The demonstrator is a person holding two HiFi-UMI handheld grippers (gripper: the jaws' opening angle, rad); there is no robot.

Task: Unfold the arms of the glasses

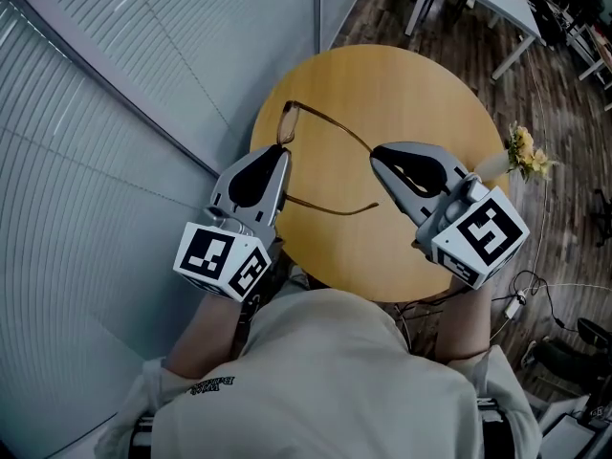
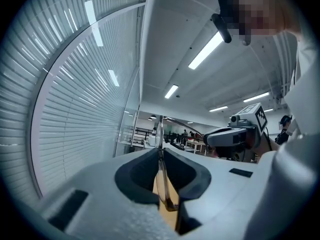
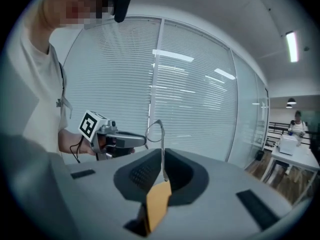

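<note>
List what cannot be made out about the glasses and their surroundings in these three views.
- Head view: the left gripper covers the spot where its jaws clamp the glasses. The hinges are too small to make out.
- Head view: the right gripper hides the tip of the arm it holds and part of the vase.
- Right gripper view: the table shows only as a sliver between the jaws.

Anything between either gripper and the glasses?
Nothing visible. The left gripper is clamped on the glasses at the front frame, the right gripper on one arm's end, above the table. The other arm hangs free.
</note>
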